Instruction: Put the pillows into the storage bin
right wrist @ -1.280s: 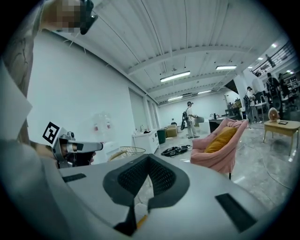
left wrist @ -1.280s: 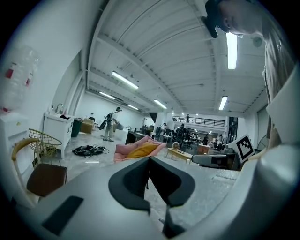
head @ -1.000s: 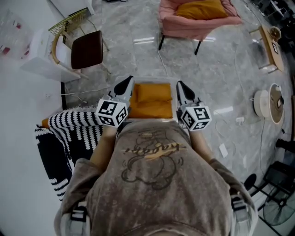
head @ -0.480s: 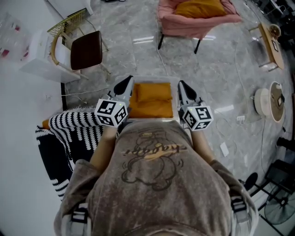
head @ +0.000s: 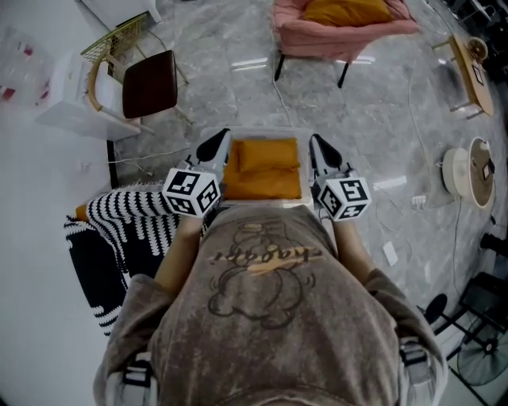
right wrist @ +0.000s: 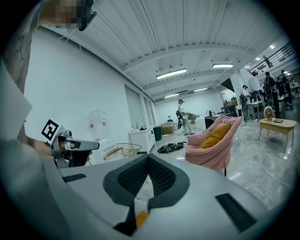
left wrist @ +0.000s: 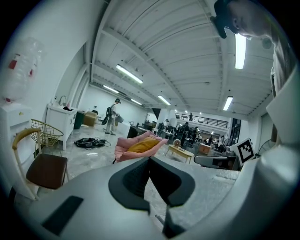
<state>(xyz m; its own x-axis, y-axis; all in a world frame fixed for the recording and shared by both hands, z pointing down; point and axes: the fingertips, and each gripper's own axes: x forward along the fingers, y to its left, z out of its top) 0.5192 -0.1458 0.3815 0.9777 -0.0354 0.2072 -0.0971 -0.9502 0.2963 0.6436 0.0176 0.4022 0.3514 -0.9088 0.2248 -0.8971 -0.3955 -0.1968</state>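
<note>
We look steeply down over the person's printed sweatshirt (head: 262,317). Just beyond it is the pale storage bin (head: 254,132), with the orange pillows (head: 263,168) lying inside. The left gripper (head: 218,139) sits just beside the bin's left wall and the right gripper (head: 316,143) just beside its right wall. From above we cannot tell whether either one touches the bin.

Only the gripper views settle the jaws. In each, the dark ribbed pads meet with nothing between them, so both grippers are fully closed and empty. The right gripper view also shows an orange sliver (right wrist: 140,218) below its jaws, which the left gripper view does not. Each gripper view catches the other gripper's marker cube at its edge.

The floor (head: 238,79) is glossy grey marble. On it are a pink armchair (head: 333,36) holding an orange cushion (head: 345,12), a brown-seated chair (head: 149,83), a yellow wire basket (head: 119,36) and a black-and-white striped fabric (head: 127,226). The gripper views open onto a large white hall with strip lights overhead and people standing far off.
</note>
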